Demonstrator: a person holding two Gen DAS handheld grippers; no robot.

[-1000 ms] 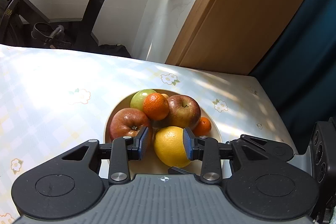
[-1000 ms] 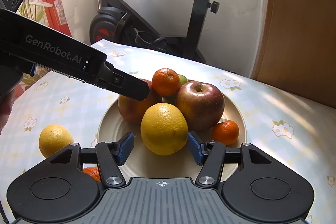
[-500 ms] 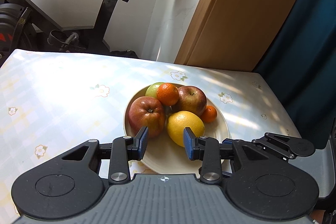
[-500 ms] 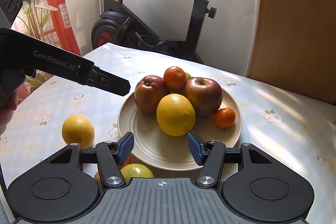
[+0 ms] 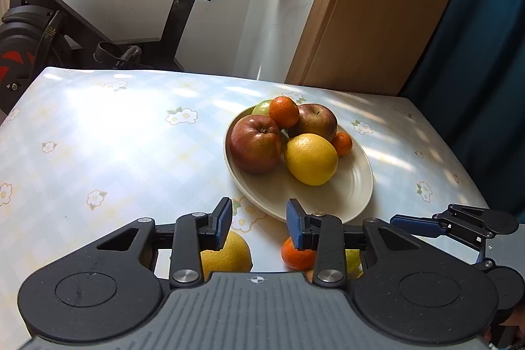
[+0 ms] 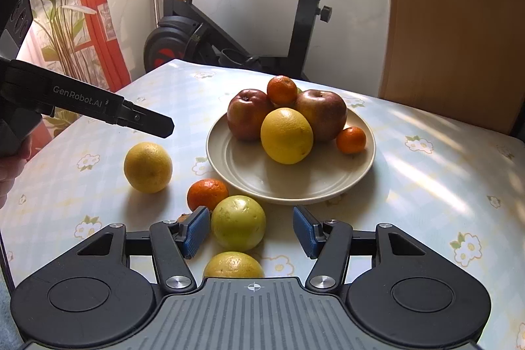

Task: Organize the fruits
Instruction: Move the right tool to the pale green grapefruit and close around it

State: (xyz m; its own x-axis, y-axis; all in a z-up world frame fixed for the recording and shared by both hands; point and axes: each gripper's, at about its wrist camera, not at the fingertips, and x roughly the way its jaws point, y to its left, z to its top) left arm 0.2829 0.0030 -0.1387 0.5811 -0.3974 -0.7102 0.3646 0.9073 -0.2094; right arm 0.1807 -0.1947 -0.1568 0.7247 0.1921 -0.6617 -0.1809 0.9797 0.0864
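Yellow-green fruit (image 6: pixel 238 222), perhaps guava, plain only from right wrist, left tool (image 5: pixel 259 223) hides it.

The plate (image 6: pixel 357 168) is pale cream, sitting on a tablecloth (image 6: pixel 426 186) checked in faint blue and yellow with small white flowers. On it are two red apples (image 6: pixel 247 113), a yellow citrus (image 6: pixel 286 135), two orange mandarins (image 6: pixel 351 139) and a bit of green fruit (image 5: pixel 261 107). Off the plate lie a yellow-green fruit (image 6: pixel 238 222), an orange mandarin (image 6: pixel 207 193) and a yellow citrus (image 6: pixel 148 167). Both grippers are black with blue pads (image 6: pixel 196 231).
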